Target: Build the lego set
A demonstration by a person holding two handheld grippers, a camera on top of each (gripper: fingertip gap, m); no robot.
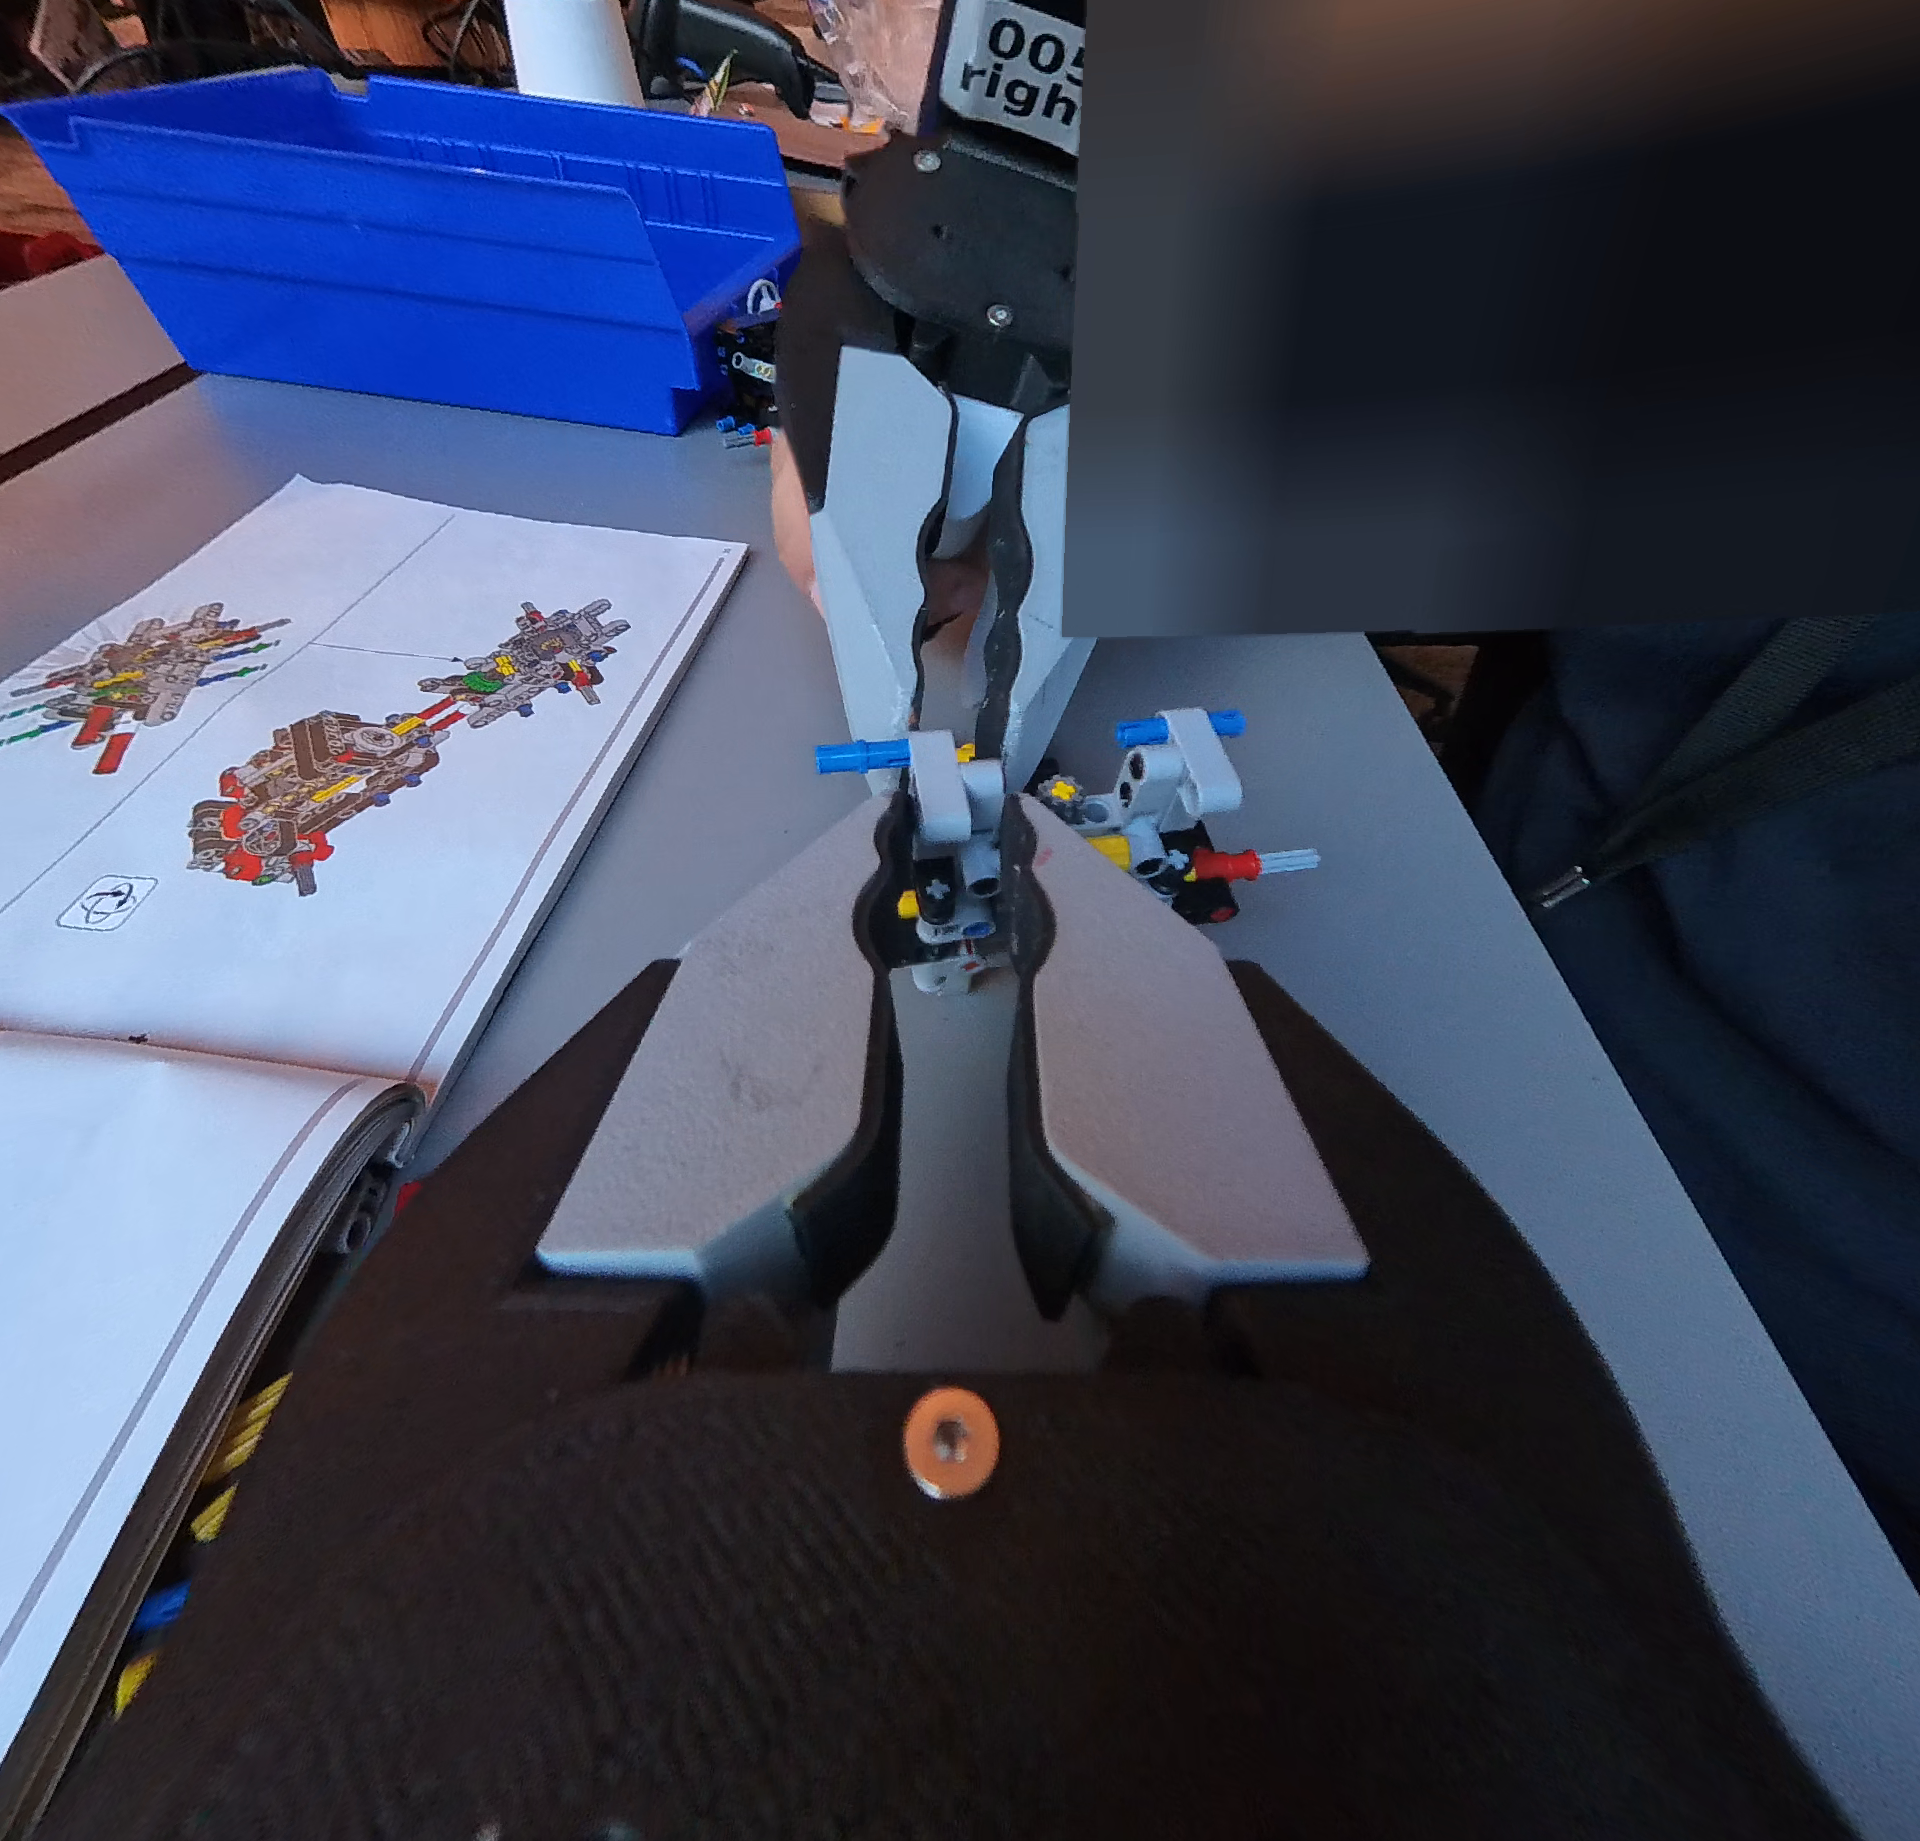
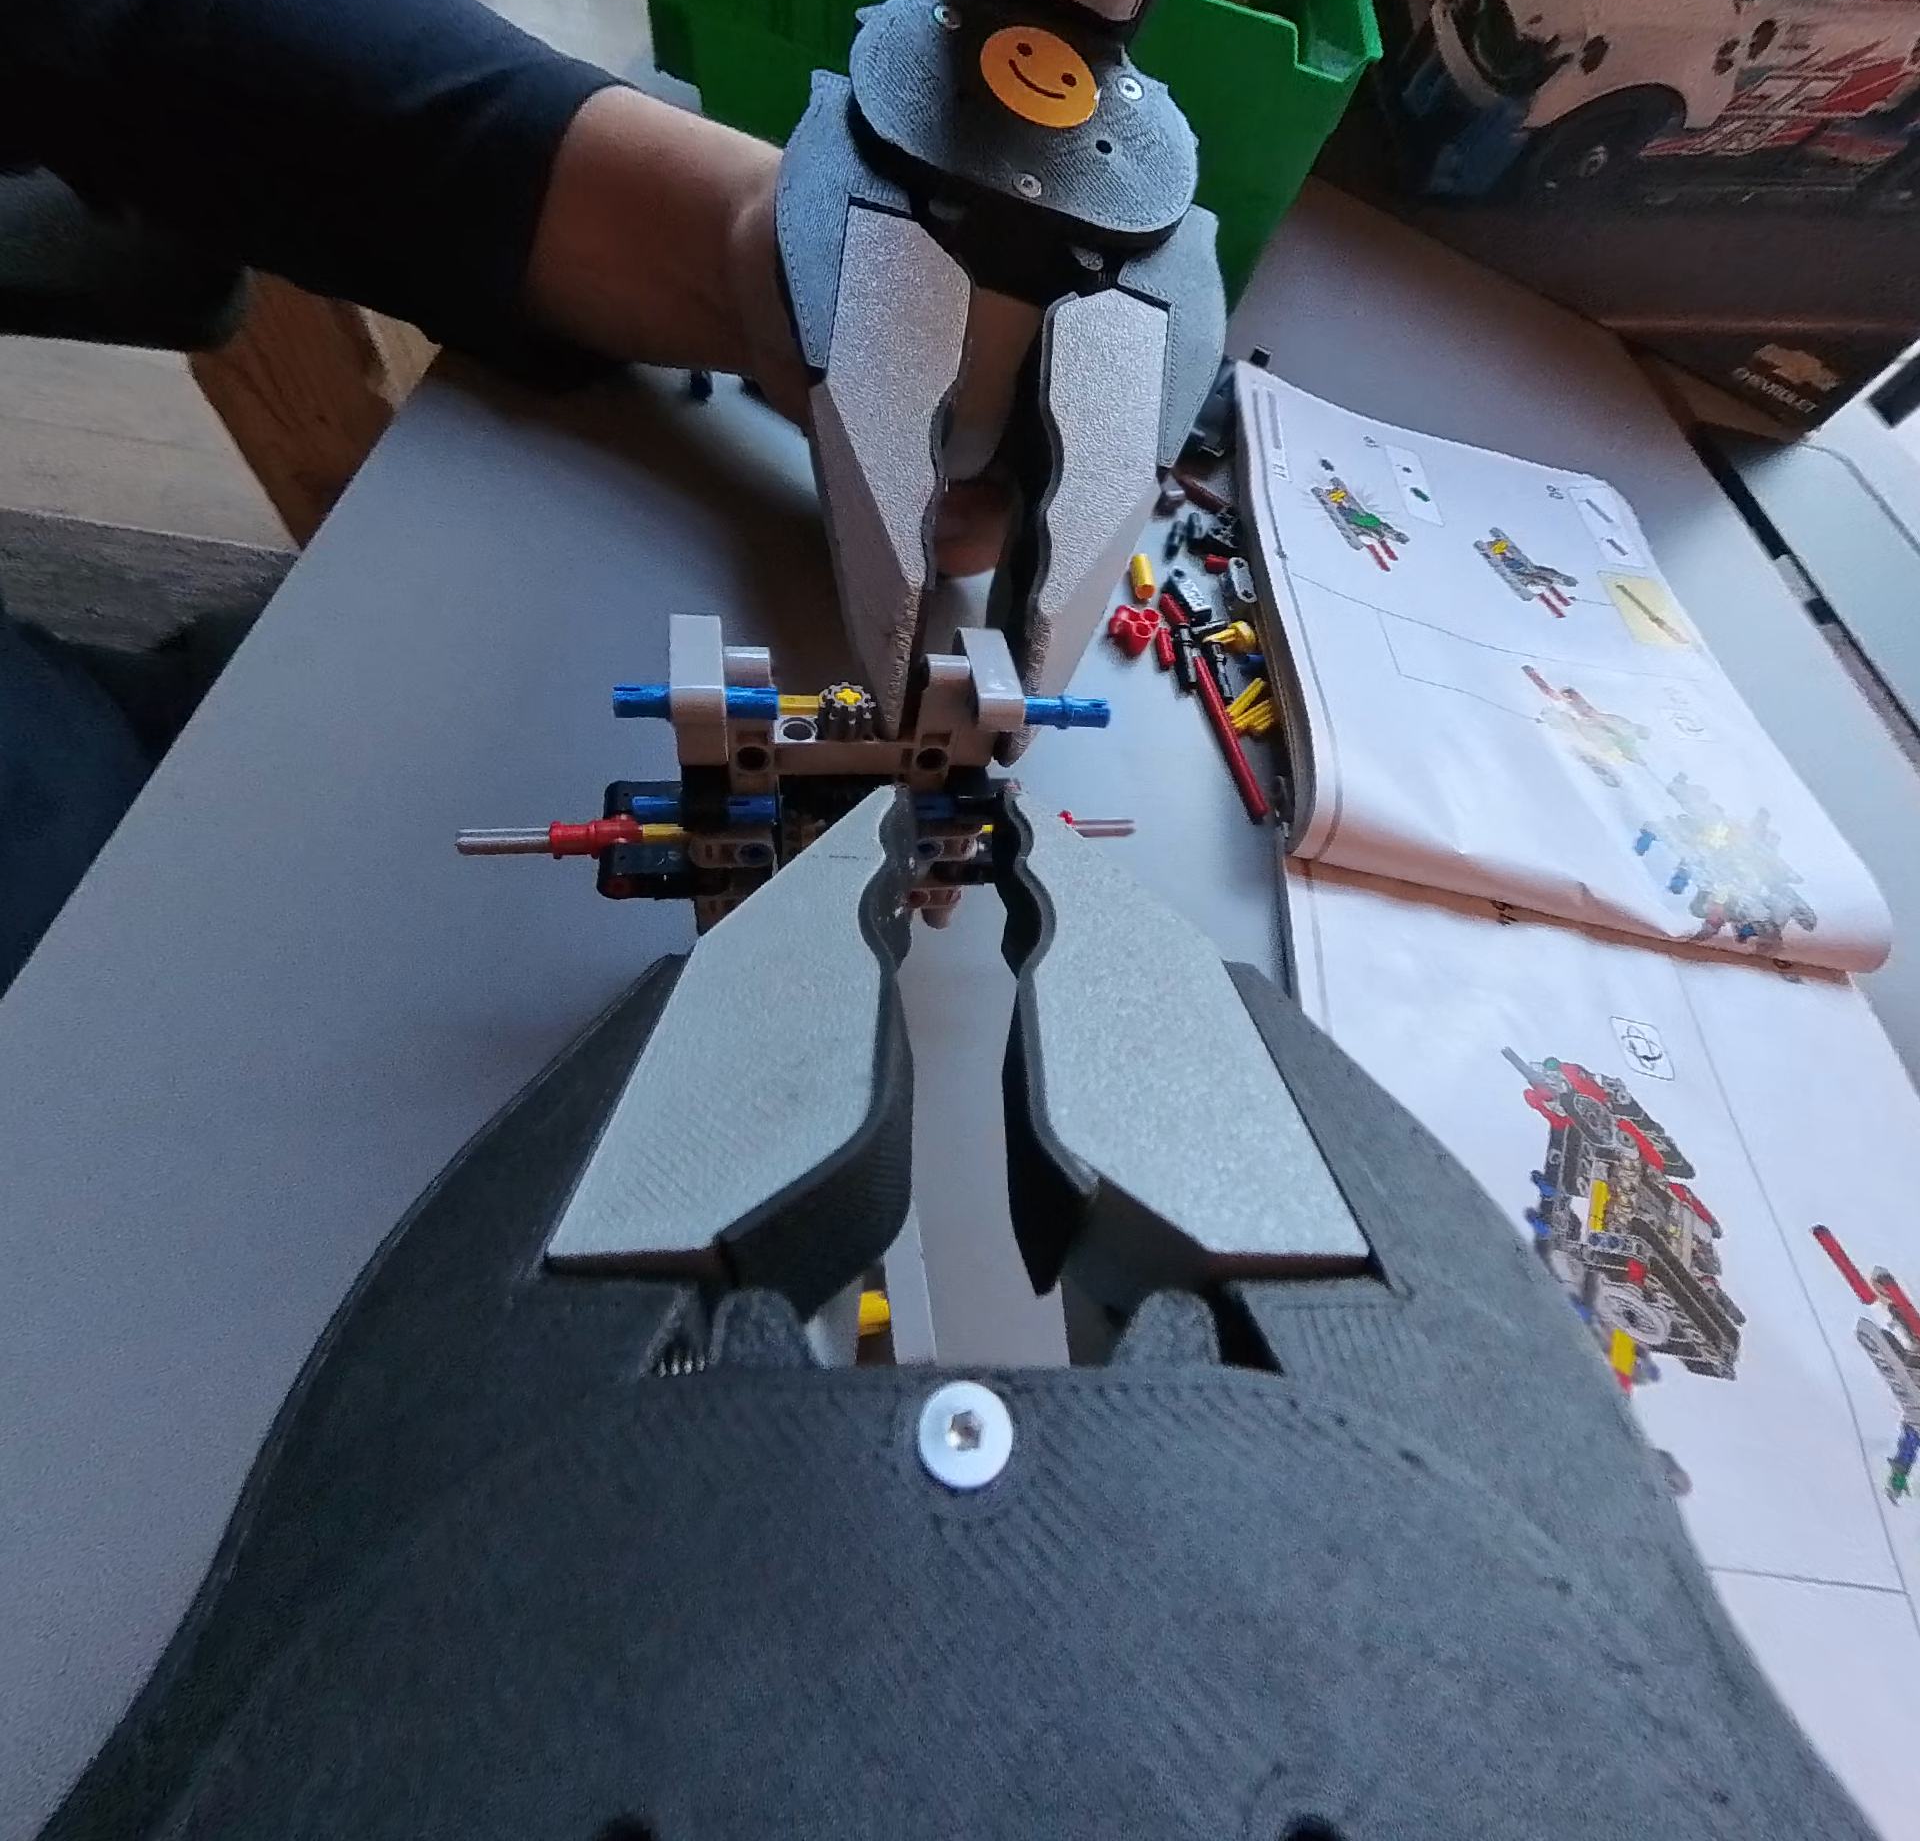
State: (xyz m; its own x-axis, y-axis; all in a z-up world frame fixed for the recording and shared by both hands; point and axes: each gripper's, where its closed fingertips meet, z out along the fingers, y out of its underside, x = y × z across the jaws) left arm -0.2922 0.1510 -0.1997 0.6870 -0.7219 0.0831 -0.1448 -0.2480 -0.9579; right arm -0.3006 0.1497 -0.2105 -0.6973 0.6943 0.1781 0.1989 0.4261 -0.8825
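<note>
Grey table under everything; my view comes from both wrist cameras. Open instruction booklet lies to my left, blue bin behind it, green bin and a printed box at the far side in the right wrist view. Loose small pieces sit just beside the booklet's spine.

Between my two tools: a small brick assembly, grey frame on a black base, blue pins and a red-tipped axle sticking out sideways, resting on the table.

Left gripper: fingers nearly together, pads pressed on one end of the assembly, on its grey and black blocks. Right gripper: narrow gap too, pads on the dark lower part of that same end, from the opposite side; the tips of the two nearly meet.

Both claws appear clamped on the one piece. A second gear-and-pin portion shows beside my left fingertips; I cannot tell from there whether it is joined
</note>
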